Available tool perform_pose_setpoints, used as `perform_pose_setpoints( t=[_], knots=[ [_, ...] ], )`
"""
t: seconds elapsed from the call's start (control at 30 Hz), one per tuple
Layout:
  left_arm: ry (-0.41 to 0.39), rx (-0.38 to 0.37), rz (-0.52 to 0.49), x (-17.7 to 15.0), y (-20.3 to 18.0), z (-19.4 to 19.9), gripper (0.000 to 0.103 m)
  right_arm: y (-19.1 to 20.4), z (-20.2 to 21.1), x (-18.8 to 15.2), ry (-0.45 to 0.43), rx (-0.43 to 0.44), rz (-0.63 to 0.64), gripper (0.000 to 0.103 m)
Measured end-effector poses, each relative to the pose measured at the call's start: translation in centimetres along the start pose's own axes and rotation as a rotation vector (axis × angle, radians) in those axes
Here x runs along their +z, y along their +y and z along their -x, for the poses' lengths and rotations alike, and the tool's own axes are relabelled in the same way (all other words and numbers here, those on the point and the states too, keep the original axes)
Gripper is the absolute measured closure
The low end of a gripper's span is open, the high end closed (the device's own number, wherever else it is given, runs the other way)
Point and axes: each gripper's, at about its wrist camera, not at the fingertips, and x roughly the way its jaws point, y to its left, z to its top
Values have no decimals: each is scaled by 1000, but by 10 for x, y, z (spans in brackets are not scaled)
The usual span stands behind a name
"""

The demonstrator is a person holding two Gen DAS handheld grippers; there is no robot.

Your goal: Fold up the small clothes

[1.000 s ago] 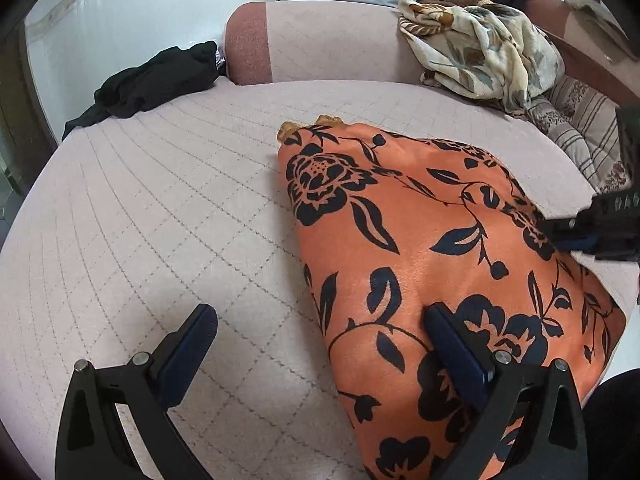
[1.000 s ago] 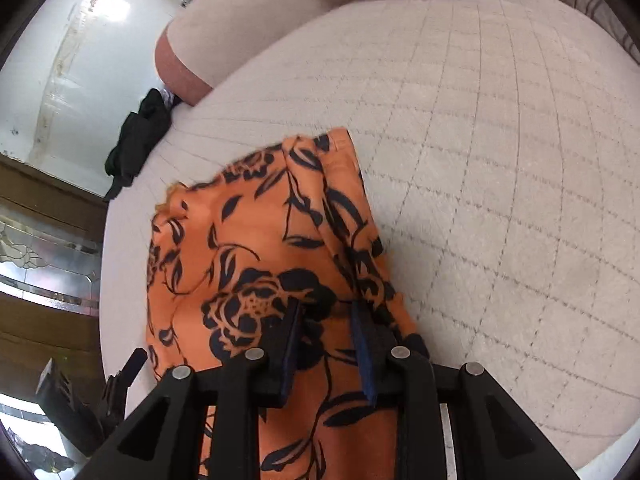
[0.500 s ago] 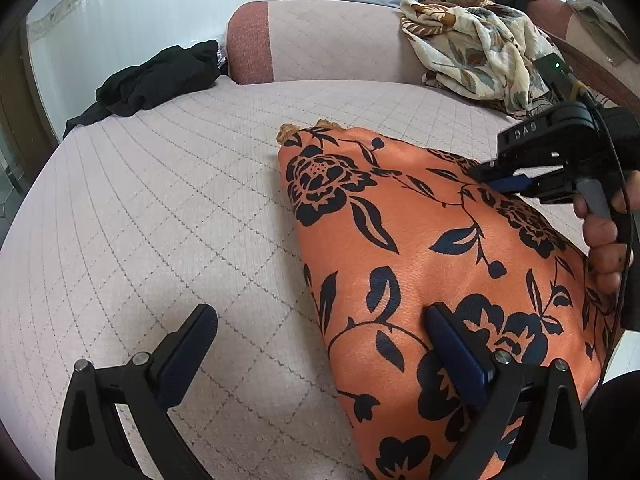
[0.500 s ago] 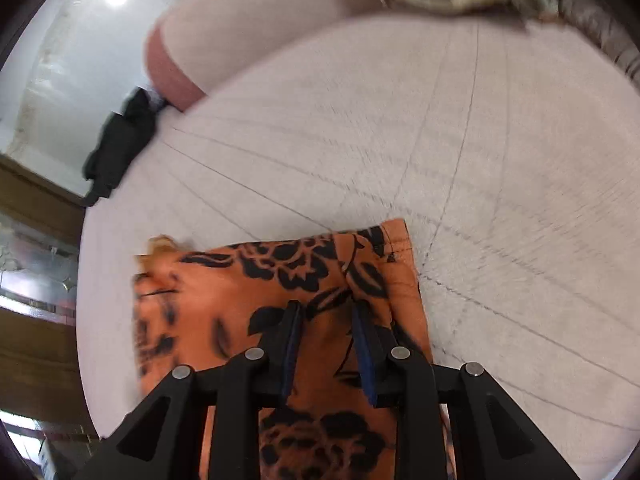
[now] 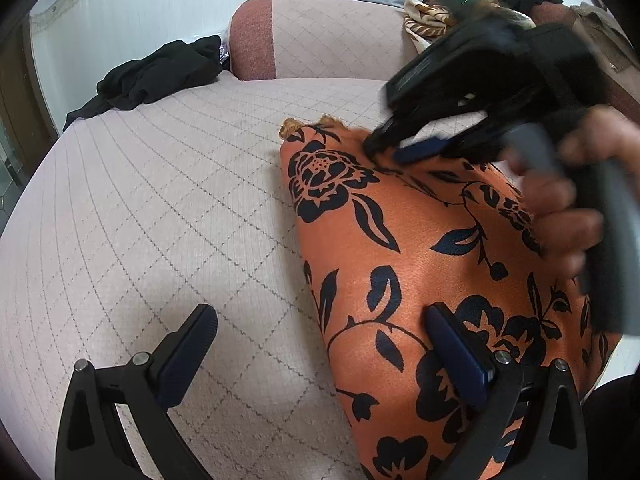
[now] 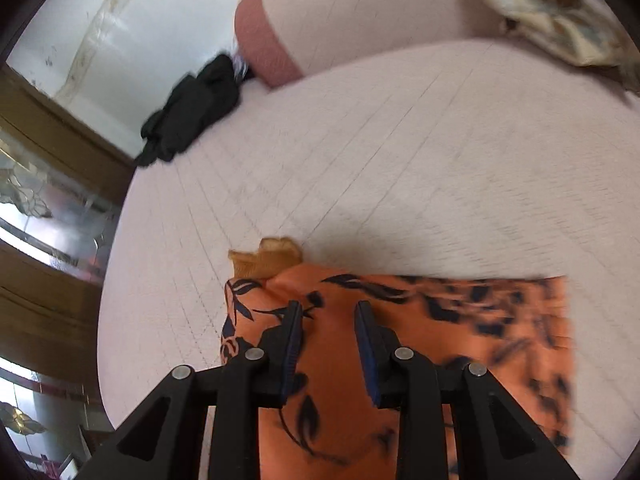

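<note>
An orange garment with a black flower print (image 5: 424, 264) lies folded on the quilted pink bed (image 5: 160, 208). My left gripper (image 5: 320, 356) is open, low over the garment's near left edge, one finger over the bed and one over the cloth. My right gripper (image 5: 404, 148) reaches over the garment's far end. In the right wrist view the right gripper (image 6: 326, 328) has its jaws narrowly apart over the orange cloth (image 6: 400, 320), close to its far edge with a tan lining (image 6: 268, 260). Whether they pinch cloth I cannot tell.
A black garment (image 5: 156, 76) lies at the bed's far left edge. A pink bolster (image 5: 320, 40) runs along the back. A cream floral cloth (image 6: 552, 12) is piled at the back right. A wooden door frame (image 6: 48, 152) stands left of the bed.
My right gripper has swept from the garment's right side forward and left to its far end. My left gripper has stayed in place and open.
</note>
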Motion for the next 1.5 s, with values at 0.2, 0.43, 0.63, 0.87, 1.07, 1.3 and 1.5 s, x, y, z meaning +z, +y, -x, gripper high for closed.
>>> perform_pose_setpoints(
  t=[0.2, 0.43, 0.63, 0.87, 1.07, 1.3, 1.5],
  knots=[
    [8, -10, 1, 1, 1, 0, 0, 10, -23, -4, 8, -42, 52, 72],
    [11, -18, 16, 0, 3, 0, 0, -12, 43, -38, -33, -17, 49, 72],
    [4, -17, 21, -3, 4, 0, 0, -35, 99, -99, -77, -32, 16, 72],
    [1, -18, 28, -9, 5, 5, 0, -65, 108, -162, -27, -48, -41, 71],
    [-2, -25, 19, -21, 6, 18, 0, -78, 105, -172, -93, 17, -46, 71],
    [-3, -15, 12, -31, 4, 25, 0, -87, 108, -178, -109, 65, -72, 71],
    [4, 21, -1, -38, -2, 34, 0, -84, 105, -177, -120, 69, -49, 65]
  ],
)
